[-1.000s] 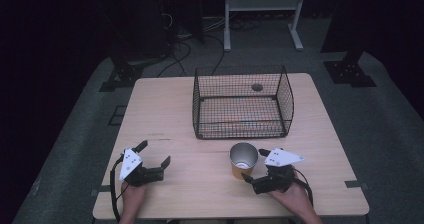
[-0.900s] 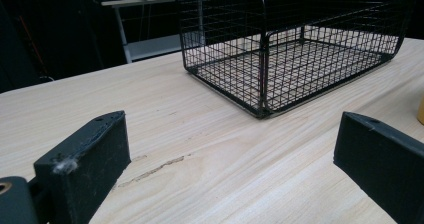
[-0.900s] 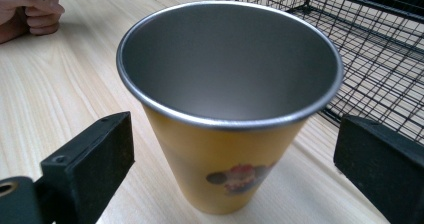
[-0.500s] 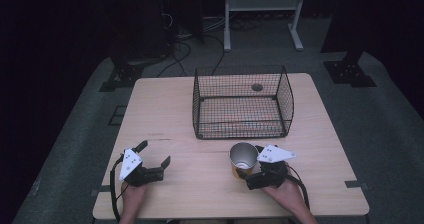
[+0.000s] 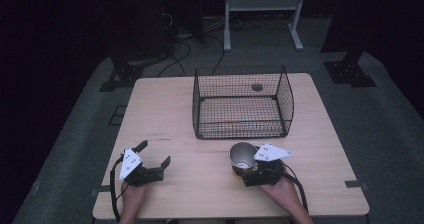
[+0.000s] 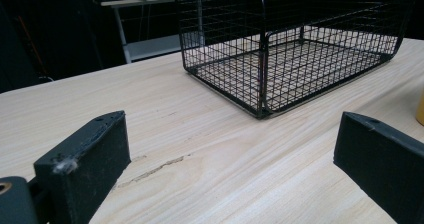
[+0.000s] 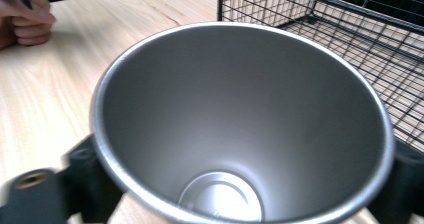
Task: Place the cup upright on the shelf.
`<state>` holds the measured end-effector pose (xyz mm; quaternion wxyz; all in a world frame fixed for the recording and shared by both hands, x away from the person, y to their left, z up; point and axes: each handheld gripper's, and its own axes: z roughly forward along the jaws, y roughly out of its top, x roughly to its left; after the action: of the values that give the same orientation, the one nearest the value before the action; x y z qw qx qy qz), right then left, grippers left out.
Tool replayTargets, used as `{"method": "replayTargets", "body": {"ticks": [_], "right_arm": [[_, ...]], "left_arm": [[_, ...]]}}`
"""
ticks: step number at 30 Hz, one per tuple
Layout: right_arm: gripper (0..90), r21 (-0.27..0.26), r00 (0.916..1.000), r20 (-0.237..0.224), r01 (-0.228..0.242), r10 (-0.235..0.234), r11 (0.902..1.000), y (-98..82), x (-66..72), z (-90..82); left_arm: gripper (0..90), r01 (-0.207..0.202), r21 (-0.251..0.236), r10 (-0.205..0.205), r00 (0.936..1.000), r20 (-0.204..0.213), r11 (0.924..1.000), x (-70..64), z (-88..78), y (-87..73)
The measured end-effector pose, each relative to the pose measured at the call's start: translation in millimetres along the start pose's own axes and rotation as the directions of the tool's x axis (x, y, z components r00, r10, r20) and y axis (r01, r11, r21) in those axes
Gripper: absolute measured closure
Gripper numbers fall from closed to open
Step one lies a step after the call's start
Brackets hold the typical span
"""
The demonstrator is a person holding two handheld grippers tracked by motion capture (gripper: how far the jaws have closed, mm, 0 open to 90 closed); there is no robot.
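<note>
A metal cup (image 5: 242, 155) with a yellowish outer wall stands upright on the wooden table (image 5: 320, 149), just in front of the wire basket (image 5: 242, 104). My right gripper (image 5: 244, 168) is around it, one jaw pressed against each side of its wall. The right gripper view looks down into the empty cup (image 7: 240, 119), with my right gripper (image 7: 240, 184) shut on it. Near the front left of the table my left gripper (image 5: 154, 153) rests open with nothing in it. Through my left gripper (image 6: 230, 149) I see bare table and the basket (image 6: 295, 59) beyond.
The black wire basket is open-topped and looks empty. A round hole (image 5: 257, 87) sits in the tabletop behind it. The other hand (image 7: 25, 19) appears at the far left of the right gripper view. A sliver of the cup (image 6: 421, 109) shows at the right edge.
My right gripper has slid left up to the cup and its jaws now sit against the cup's sides. The left gripper has not moved.
</note>
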<state>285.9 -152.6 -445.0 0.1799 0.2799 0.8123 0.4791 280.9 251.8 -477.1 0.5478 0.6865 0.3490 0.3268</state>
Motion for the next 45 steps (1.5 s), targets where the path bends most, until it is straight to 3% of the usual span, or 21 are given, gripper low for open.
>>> {"method": "replayTargets", "body": {"ticks": [7,11,24,36,45], "right_arm": [[13.7,0.014,0.9999,0.004,0.011,-0.011,0.9998,2.8,-0.9,-1.7],[13.8,0.008,0.9998,-0.019,-0.006,0.006,0.9999,6.7,-5.0,-5.2],[13.9,0.003,0.9968,-0.075,-0.027,0.027,0.9996,39.6,-32.1,-26.9],[13.9,-0.021,0.9936,-0.105,-0.045,0.043,0.9987,71.0,-51.3,-28.7],[13.9,-0.014,0.9950,-0.098,-0.021,0.020,0.9997,101.2,-64.6,-20.3]], "left_arm": [[0.8,-0.001,0.000,0.001,1.0000,0.000,1.0000,-0.1,0.0,0.0],[0.8,-0.002,0.000,0.002,1.0000,0.000,1.0000,0.0,0.0,0.0],[0.8,-0.002,0.000,0.002,1.0000,0.000,1.0000,-0.1,0.0,0.0],[0.8,0.000,0.000,0.000,1.0000,-0.001,1.0000,-0.2,0.1,0.0],[0.8,0.002,0.000,-0.002,1.0000,0.000,1.0000,0.0,0.0,0.0]]}}
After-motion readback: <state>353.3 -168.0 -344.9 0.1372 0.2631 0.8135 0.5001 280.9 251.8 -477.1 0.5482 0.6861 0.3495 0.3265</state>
